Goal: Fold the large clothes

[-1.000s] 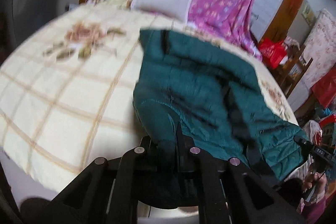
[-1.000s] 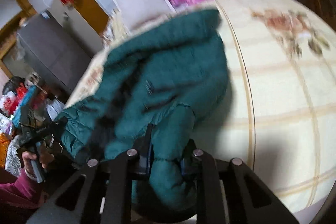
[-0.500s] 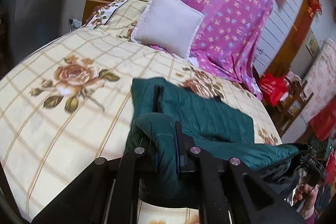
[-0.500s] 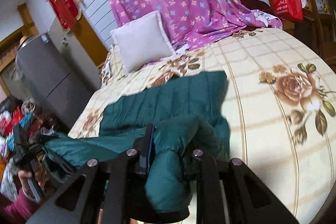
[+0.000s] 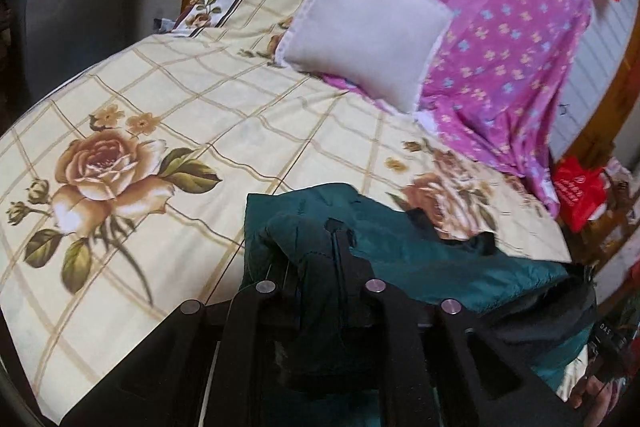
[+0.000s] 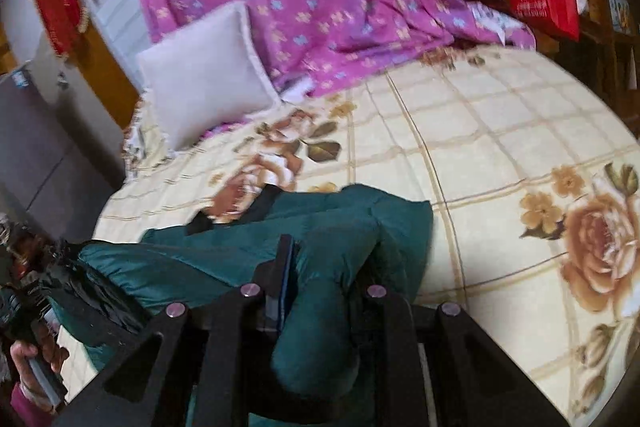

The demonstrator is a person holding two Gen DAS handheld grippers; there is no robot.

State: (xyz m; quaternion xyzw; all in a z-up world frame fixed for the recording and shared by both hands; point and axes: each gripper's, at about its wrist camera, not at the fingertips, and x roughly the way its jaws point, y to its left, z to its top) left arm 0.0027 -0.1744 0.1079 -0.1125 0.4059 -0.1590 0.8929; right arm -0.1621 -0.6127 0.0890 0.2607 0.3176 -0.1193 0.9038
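Note:
A dark green quilted jacket [image 5: 420,247] lies bunched at the near edge of the bed. My left gripper [image 5: 320,247] is shut on a fold of the jacket at its left side. My right gripper [image 6: 324,259] is shut on a fold of the jacket [image 6: 224,259] at its right side. The jacket stretches between the two grippers, with black lining [image 6: 264,203] showing at its far edge. The part under the grippers is hidden.
The bed has a cream checked sheet with roses [image 5: 200,131]. A white pillow [image 5: 368,31] and a purple flowered blanket [image 5: 504,39] lie at the head. A red bag [image 6: 544,3] sits at the right, a grey cabinet [image 6: 36,155] at the left.
Both grippers have lifted and pulled the jacket edge toward the near side. The jacket, spread over the bed a second ago, now lies folded and bunched close to the grippers.

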